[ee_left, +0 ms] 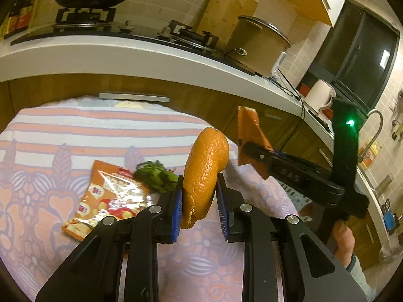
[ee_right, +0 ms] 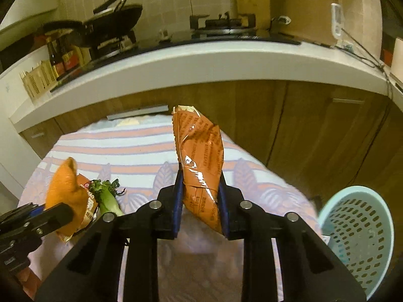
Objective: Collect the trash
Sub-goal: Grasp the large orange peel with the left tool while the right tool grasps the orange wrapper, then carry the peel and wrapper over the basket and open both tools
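Pale perforated basket, right-wrist view only

Left gripper and right gripper both clamped, seemingly tilted downward.

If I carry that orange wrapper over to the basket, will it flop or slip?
The orange wrapper looks thin and creased, so probably light and floppy. Its glossy film may slip, though the right gripper pinches it across the middle.
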`<state>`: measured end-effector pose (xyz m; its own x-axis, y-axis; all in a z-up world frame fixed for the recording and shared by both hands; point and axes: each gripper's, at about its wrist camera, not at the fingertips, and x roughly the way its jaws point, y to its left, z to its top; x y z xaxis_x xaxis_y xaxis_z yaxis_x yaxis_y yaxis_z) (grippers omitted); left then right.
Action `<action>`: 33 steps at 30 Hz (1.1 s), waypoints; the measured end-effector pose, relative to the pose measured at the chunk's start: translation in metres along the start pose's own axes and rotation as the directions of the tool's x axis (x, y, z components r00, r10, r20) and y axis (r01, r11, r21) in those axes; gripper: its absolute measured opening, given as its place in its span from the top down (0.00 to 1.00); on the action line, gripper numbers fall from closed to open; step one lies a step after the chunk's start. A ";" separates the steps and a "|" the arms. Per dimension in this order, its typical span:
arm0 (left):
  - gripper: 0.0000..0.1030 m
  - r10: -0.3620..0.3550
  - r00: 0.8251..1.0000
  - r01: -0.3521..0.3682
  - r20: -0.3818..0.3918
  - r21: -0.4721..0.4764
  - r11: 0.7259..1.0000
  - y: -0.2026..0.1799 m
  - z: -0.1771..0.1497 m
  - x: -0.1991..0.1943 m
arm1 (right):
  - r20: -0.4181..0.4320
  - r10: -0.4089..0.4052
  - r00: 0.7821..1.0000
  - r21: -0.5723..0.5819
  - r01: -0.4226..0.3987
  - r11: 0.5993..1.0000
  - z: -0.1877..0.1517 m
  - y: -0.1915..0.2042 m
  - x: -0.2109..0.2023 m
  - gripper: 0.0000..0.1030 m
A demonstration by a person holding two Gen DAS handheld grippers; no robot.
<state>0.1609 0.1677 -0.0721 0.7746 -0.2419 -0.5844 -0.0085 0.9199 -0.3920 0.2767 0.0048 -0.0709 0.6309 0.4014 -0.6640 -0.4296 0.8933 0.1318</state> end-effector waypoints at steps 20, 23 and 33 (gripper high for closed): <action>0.78 -0.119 0.991 0.128 -0.064 0.170 0.977 -0.130 0.007 0.034 | 0.080 -0.140 0.987 0.123 0.129 0.984 -0.030 -0.113 -0.100 0.79; 0.78 -0.138 0.987 0.151 -0.083 0.187 0.971 -0.149 0.005 0.045 | 0.077 -0.156 0.985 0.145 0.144 0.979 -0.037 -0.129 -0.107 0.79; 0.78 -0.161 0.973 0.198 -0.165 0.238 0.951 -0.205 -0.007 0.092 | 0.034 -0.190 0.981 0.236 0.177 0.956 -0.064 -0.184 -0.115 0.79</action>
<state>0.2295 -0.0456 -0.0509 0.6505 -0.4349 -0.6227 0.2961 0.9002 -0.3194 0.2415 -0.2191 -0.0660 0.7229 0.2310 -0.6512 -0.1469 0.9723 0.1819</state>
